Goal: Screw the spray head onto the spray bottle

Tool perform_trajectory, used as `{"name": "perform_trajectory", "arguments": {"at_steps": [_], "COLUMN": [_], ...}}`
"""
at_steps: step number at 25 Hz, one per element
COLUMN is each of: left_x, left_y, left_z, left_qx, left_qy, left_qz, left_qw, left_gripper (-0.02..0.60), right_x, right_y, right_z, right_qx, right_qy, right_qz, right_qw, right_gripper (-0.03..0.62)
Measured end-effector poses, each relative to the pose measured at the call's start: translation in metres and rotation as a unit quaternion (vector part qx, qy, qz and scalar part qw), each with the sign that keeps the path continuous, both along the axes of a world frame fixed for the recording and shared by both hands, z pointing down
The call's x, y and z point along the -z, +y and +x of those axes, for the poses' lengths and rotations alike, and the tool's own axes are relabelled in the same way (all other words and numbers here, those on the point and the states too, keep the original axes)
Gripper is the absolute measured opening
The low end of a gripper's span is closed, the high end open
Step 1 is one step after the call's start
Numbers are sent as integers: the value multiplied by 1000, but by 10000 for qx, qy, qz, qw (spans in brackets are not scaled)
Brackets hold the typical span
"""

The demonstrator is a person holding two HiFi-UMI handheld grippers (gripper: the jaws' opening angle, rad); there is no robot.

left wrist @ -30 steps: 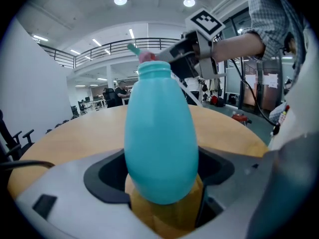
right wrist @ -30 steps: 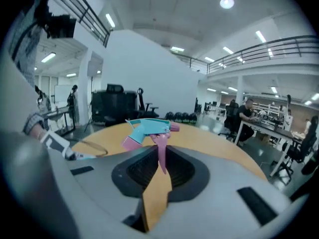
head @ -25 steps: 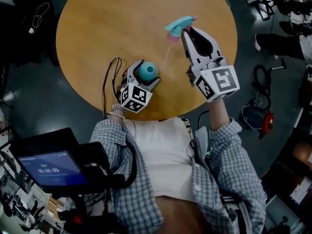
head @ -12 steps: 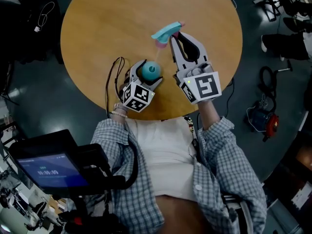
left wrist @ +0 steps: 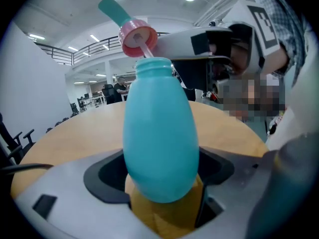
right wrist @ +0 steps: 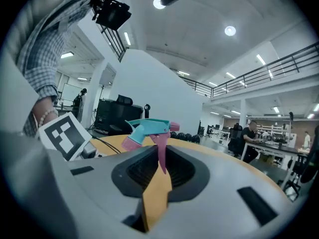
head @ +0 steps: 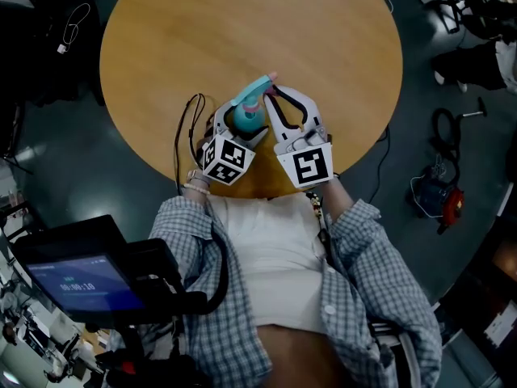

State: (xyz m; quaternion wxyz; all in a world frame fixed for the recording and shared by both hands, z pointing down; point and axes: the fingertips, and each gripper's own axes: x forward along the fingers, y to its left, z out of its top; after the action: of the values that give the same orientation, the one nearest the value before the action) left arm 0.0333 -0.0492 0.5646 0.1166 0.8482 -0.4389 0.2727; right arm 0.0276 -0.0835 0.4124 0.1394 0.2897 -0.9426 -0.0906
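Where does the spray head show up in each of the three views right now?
Head view: spray head at centre, just above the spray bottle.
Left gripper view: spray head at top, left of centre, tilted over the bottle's neck.
Right gripper view: spray head at centre, pink trigger between the jaws.
Shared landmark: the round wooden table, seen behind the jaws in both gripper views.

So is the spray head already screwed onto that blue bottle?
No, the spray head hangs tilted above the bottle, its pink collar clear of the open neck.
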Motion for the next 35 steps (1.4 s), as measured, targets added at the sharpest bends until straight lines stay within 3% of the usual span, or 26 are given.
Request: {"name": "perform_trajectory", "arguments": {"at_steps": [8, 21, 30, 35], "left_x": [-1, -2, -3, -3], "left_y": [1, 0, -1, 0], "left_z": [-3, -3, -2, -3], "left_qx": [8, 63, 33, 47], "left_qy": [3, 107, 55, 35], "left_qz": [-18, -95, -84, -75], "left_qw": [10000, 9999, 9999, 10000], "left_gripper": [416, 416, 416, 417], "right_x": [-18, -17, -17, -22], "right_y": [15, 41, 30, 30], "right_z": [1, 11, 9, 8], "right_qx": [-4, 206, -182, 113], "right_qy": [329, 1232, 1344, 1191], "right_qz": [166, 1172, 1178, 587], "right_qw": [9993, 9852, 9837, 9911], "right_gripper": [38, 39, 38, 40]}}
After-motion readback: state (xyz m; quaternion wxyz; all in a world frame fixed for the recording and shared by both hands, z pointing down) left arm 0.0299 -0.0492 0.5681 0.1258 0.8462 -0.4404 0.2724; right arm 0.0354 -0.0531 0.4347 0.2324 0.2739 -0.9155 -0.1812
